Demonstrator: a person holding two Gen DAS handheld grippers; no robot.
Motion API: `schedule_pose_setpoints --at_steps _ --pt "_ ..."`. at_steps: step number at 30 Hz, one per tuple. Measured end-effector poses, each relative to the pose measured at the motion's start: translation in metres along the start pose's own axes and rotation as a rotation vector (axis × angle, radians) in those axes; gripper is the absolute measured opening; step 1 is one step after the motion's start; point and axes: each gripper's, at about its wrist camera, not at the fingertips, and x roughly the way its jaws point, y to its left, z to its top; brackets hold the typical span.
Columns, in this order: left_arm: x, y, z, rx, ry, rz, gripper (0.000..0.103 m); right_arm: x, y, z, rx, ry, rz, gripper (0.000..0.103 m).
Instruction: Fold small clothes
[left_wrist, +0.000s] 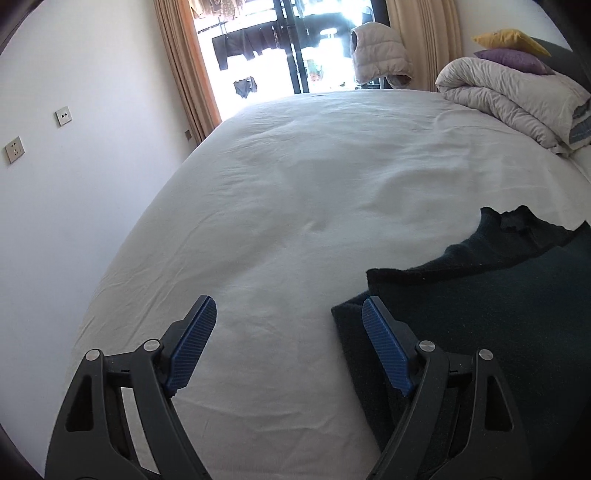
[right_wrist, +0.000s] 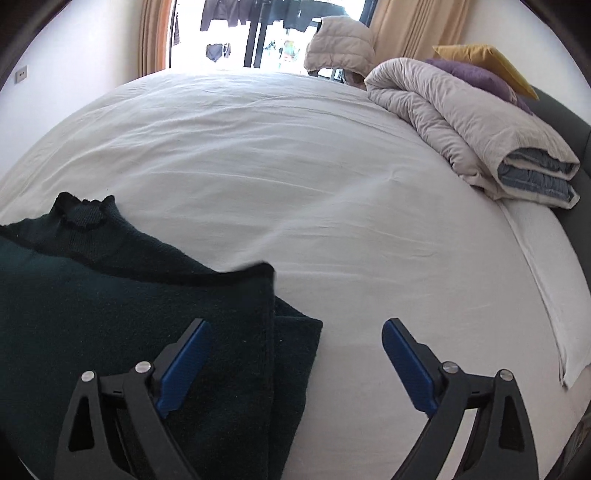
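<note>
A dark green knit sweater lies partly folded on the white bed sheet, its frilled collar pointing away. In the left wrist view it fills the lower right. My left gripper is open and empty, with its right finger over the sweater's left edge. In the right wrist view the sweater fills the lower left. My right gripper is open and empty, straddling the sweater's right folded edge, with its left finger above the cloth.
A folded grey quilt with purple and yellow pillows lies at the bed's far right. A puffy vest hangs by the bright window. A white wall with sockets runs along the bed's left side.
</note>
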Motion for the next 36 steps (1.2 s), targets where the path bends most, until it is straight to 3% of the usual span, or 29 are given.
schedule_pose_setpoints --at_steps 6,10,14,18,24,27,29,31,36 --pt "-0.040 -0.009 -0.023 -0.017 -0.053 -0.023 0.082 -0.017 -0.037 -0.001 0.260 -0.002 0.000 0.088" --pt "-0.052 -0.001 -0.035 -0.108 -0.044 -0.073 0.081 -0.028 -0.022 -0.019 0.215 -0.017 0.057 0.082" --pt "-0.055 0.009 -0.050 -0.187 0.003 -0.153 0.081 -0.016 -0.026 -0.035 0.303 0.028 0.180 0.067" --pt "-0.067 0.015 -0.068 -0.220 -0.003 -0.181 0.081 -0.001 -0.025 -0.042 0.322 0.063 0.199 0.064" --pt "-0.071 0.034 -0.089 -0.341 0.003 -0.217 0.081 0.007 -0.016 -0.045 0.293 0.063 0.250 0.051" --pt "-0.073 0.037 -0.091 -0.342 -0.001 -0.212 0.081 0.005 -0.013 -0.043 0.265 0.052 0.248 0.043" --pt "-0.074 0.035 -0.089 -0.333 -0.005 -0.215 0.081 0.005 -0.013 -0.042 0.245 0.054 0.228 0.031" --pt "-0.075 0.031 -0.086 -0.321 -0.013 -0.215 0.081 0.005 -0.014 -0.042 0.234 0.054 0.217 0.026" --pt "-0.083 0.008 -0.076 -0.257 -0.042 -0.222 0.081 0.007 -0.017 -0.043 0.258 0.042 0.204 0.022"
